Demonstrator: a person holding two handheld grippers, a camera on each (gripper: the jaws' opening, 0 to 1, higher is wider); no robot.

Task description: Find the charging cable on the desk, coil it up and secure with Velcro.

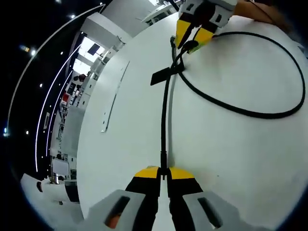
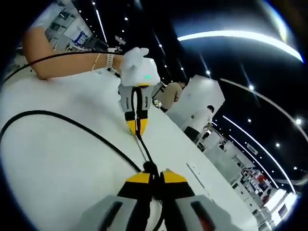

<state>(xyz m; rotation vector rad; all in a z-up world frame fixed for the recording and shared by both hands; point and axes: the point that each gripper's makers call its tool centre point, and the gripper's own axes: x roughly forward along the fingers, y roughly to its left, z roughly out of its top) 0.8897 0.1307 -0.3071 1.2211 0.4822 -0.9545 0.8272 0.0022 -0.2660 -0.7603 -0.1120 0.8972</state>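
Note:
A black charging cable [image 1: 164,120] lies on the white desk [image 1: 231,159]. One straight stretch runs between the two grippers, and a wide loop [image 1: 269,114] curves off to the right. My left gripper [image 1: 163,172] is shut on the near end of the straight stretch. A flat black Velcro tab [image 1: 166,75] sticks out from the cable by the far end. There the right gripper [image 1: 191,41] pinches the cable. In the right gripper view, my right gripper [image 2: 151,177] is shut on the cable [image 2: 72,120]. The left gripper [image 2: 137,126] faces it, held by a white-gloved hand [image 2: 139,65].
A thin pale strip [image 1: 114,98] lies flat on the desk near its left edge. A person's bare forearm [image 2: 62,62] reaches over the desk's far side. Two people [image 2: 171,96] stand beyond the desk by white partitions. Shelves and equipment fill the room behind.

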